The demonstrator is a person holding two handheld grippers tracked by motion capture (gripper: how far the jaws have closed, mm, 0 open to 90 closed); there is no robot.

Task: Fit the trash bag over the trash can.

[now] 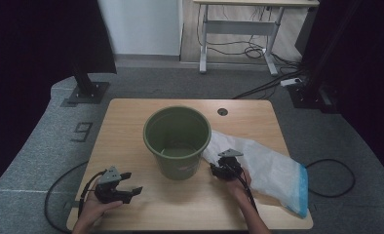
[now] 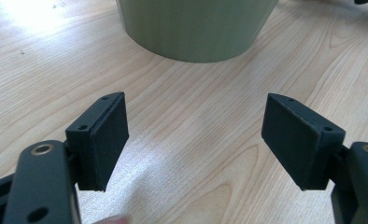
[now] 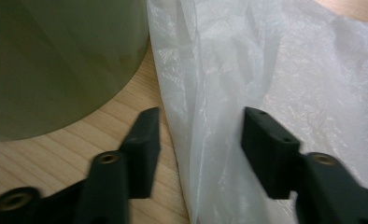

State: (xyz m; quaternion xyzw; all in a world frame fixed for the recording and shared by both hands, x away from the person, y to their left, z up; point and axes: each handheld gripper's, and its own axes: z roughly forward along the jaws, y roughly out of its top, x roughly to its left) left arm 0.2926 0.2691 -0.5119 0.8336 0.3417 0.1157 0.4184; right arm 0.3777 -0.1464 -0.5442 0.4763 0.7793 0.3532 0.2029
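right gripper (image 3: 198, 140) straddles the bag (image 3: 229, 93) edge, jaws spread, not yet pinching. bucket (image 1: 177, 141) sits just left. left gripper (image 1: 126, 187) waits wide open, farther off.

Thin crinkled translucent plastic bag (image 3: 229, 93), matt green plastic bucket (image 1: 177, 141), smooth wood-grain table (image 1: 131, 126).

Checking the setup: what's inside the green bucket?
The green bucket stands upright, and its visible floor looks bare. The near inner wall is hidden by its rim. The white plastic bag lies outside, beside it.
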